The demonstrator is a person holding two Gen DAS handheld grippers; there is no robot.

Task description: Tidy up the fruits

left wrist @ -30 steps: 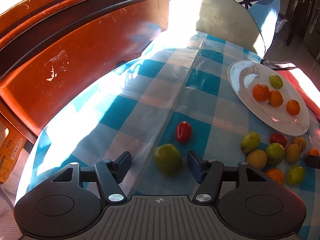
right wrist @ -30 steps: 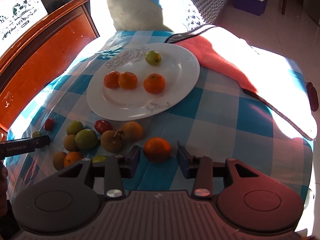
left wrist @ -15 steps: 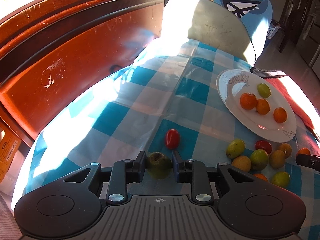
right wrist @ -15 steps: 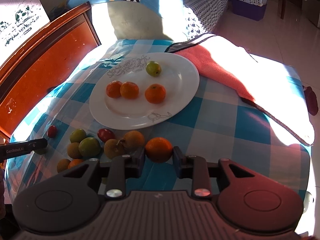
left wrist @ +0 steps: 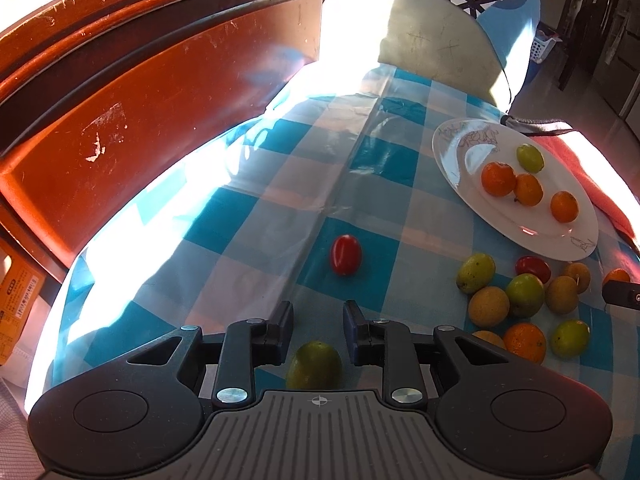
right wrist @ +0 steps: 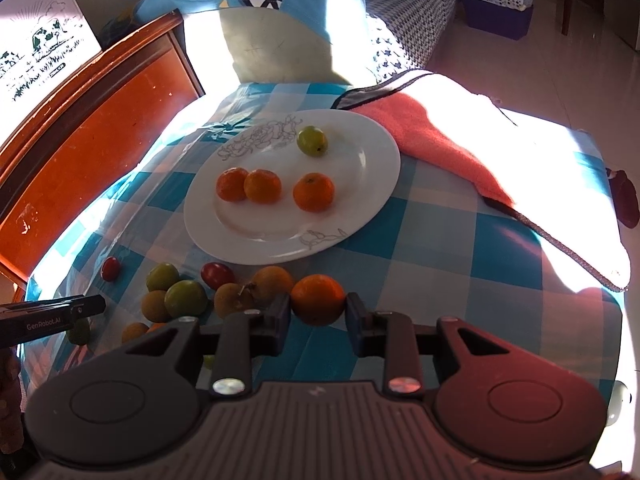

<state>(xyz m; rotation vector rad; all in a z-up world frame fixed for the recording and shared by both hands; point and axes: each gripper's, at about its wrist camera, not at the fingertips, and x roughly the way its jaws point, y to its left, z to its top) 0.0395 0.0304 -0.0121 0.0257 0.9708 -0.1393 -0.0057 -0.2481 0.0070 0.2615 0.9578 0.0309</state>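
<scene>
On the left, our left gripper (left wrist: 319, 320) has its jaws drawn narrow, and the green fruit (left wrist: 314, 364) sits between them, far back toward their roots; we judge it is pinched, but only weakly. From this gripper the white plate (left wrist: 452, 160) lies well ahead and to the right. Our right gripper (right wrist: 316, 314) is pressed on an orange (right wrist: 318, 298), round, with no long axis. The plate is directly ahead of it and near, so we think the right hand is the nearer one.
</scene>
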